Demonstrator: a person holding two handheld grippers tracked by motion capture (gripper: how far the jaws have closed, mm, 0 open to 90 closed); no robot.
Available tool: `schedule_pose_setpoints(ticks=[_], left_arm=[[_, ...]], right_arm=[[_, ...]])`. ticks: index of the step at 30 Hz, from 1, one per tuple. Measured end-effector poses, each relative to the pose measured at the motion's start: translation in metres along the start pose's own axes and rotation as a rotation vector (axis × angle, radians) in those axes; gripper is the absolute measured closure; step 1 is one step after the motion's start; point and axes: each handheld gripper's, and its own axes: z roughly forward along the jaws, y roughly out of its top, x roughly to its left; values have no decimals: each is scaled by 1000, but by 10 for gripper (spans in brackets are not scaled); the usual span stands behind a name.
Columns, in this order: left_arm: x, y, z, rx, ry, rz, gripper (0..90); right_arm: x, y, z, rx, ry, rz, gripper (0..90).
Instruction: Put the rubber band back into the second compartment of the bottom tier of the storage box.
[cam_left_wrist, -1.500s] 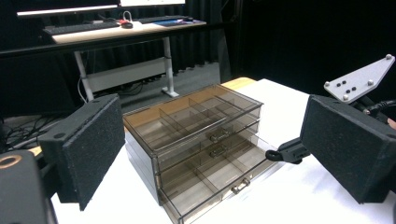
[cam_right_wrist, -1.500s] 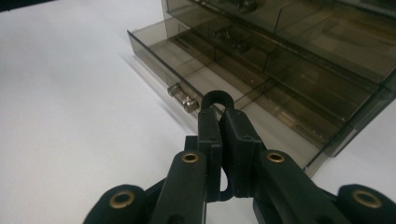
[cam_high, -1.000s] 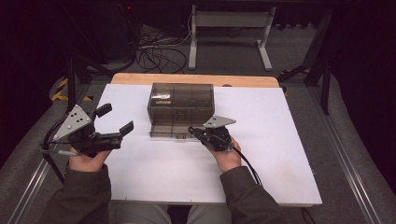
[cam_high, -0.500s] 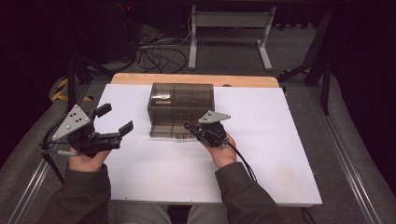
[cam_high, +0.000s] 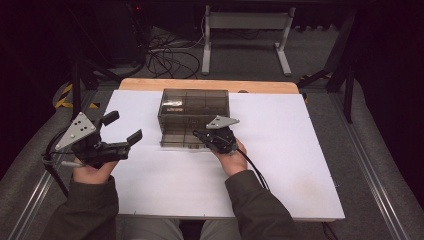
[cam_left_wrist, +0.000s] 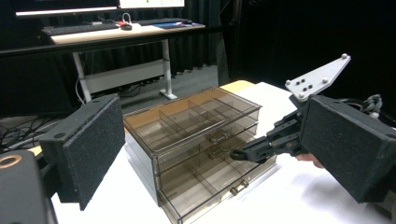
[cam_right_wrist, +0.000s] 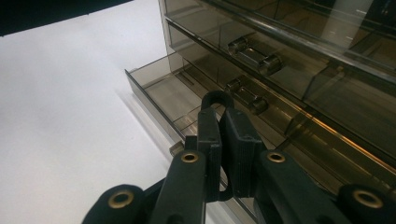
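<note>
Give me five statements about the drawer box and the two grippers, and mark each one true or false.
1. The smoky clear drawer box stands on the white table. True.
2. The left gripper is clamped on the box. False: its jaws stand wide apart, off to the box's side.
3. The right gripper is at the front of the box with its jaws together. True.
4. The bottom drawer is pushed fully in. False: it sticks out past the drawers above.
5. The middle drawer's handle is missing. False: a small metal handle shows on it.
</note>
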Motion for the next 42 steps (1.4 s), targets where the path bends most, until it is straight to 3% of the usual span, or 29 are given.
schedule_pose_setpoints(ticks=[18,42], left_arm=[[1,0,-1,-4,-2,-6,75],[2,-1,-1,3,-3,-8,77]], right_arm=[[-3,-1,32,49,-2,22,849],[-10,-7,47,80,-1,78,802]])
